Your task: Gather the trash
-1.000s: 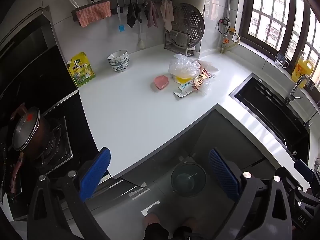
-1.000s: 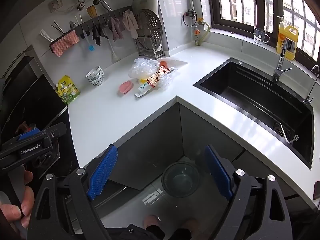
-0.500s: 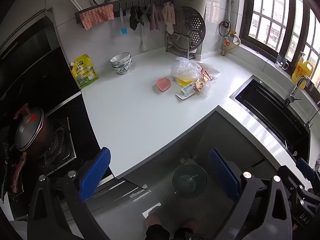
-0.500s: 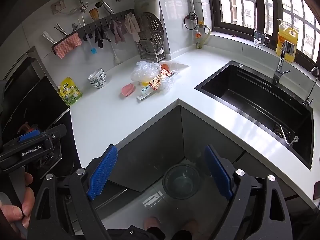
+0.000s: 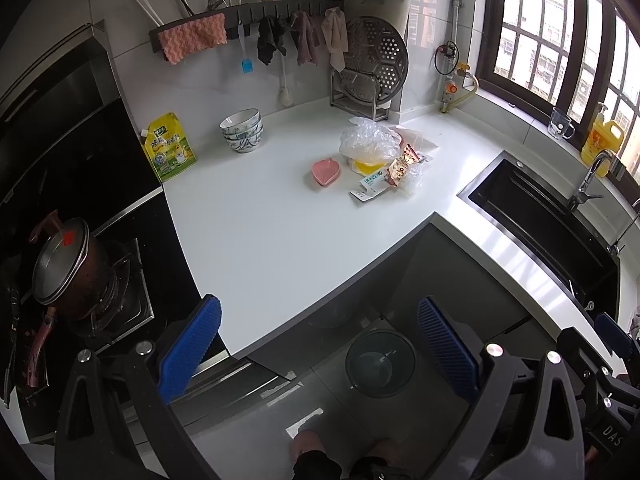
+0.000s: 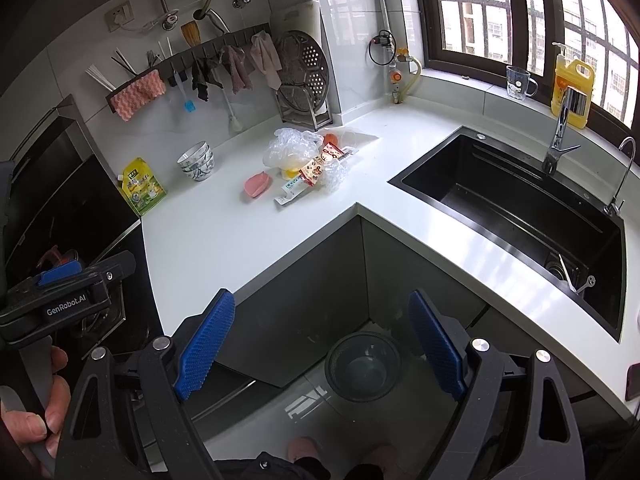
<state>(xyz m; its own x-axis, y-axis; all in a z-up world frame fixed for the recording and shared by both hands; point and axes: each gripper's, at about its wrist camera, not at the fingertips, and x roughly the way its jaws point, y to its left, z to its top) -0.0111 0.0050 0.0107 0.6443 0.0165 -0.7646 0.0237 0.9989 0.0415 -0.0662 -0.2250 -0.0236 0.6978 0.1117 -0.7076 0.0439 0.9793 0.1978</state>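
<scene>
I see the trash as a small heap on the white counter (image 5: 260, 232), just in front of the round steamer rack (image 5: 374, 68): a crumpled clear plastic bag (image 5: 368, 142) over something yellow, a red and white snack wrapper (image 5: 404, 164) leaning on a second clear wad, and a flat white and green packet (image 5: 370, 186) at the heap's near edge. A pink leaf-shaped dish (image 5: 326, 171) sits just beside the heap, away from the rack. My left gripper (image 5: 318, 344) is spread wide and holds nothing; my right gripper (image 6: 322, 340) is spread wide too, empty. Both hang well short of the rack, above a dark round bin (image 6: 362, 366) on the floor.
</scene>
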